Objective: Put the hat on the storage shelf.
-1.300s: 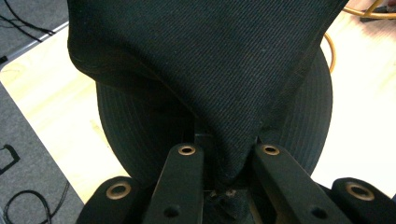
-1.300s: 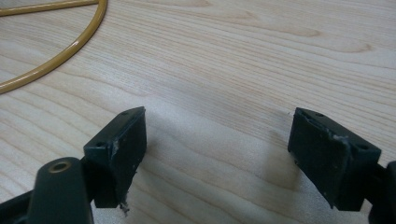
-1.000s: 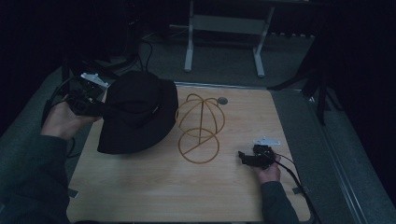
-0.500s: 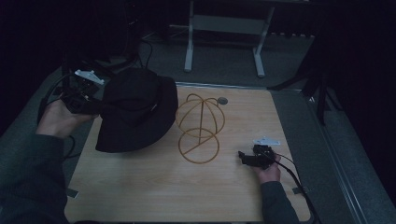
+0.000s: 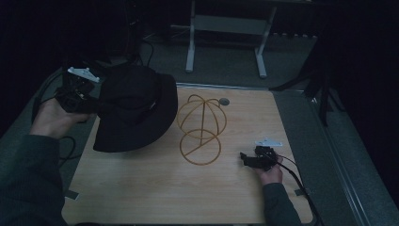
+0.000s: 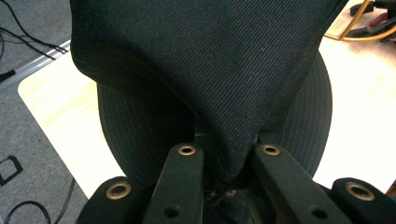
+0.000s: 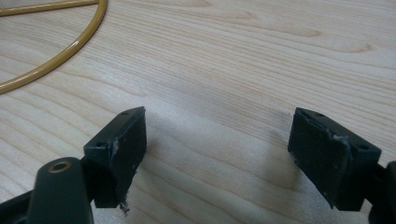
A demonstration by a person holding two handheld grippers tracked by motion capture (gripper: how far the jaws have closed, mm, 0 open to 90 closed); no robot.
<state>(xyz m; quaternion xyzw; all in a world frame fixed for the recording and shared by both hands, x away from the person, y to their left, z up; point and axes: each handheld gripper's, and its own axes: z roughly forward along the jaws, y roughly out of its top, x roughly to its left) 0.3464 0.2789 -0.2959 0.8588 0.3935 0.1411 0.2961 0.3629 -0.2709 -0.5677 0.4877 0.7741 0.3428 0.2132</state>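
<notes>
A black brimmed hat [image 5: 134,110] hangs above the table's left side, held by its edge. My left gripper [image 5: 91,104] is shut on the hat's fabric; in the left gripper view the black cloth [image 6: 210,70] is pinched between the two jaws of my left gripper [image 6: 225,172] and drapes away over the table. A yellow wire hat stand [image 5: 201,127] rests at the table's middle, just right of the hat. My right gripper [image 5: 245,159] lies low on the wood right of the stand, open; my right gripper [image 7: 217,149] has bare tabletop between its pads, with the stand's yellow base ring [image 7: 56,60] at upper left.
The wooden table [image 5: 155,188] has a round grommet [image 5: 224,101] near its far edge. Cables trail off the left and right sides. A metal frame's legs [image 5: 190,42] stand on the grey floor beyond the table.
The left hand has lifted the hat a little higher and tilted it, so more of its crown faces up. The right hand has kept still.
</notes>
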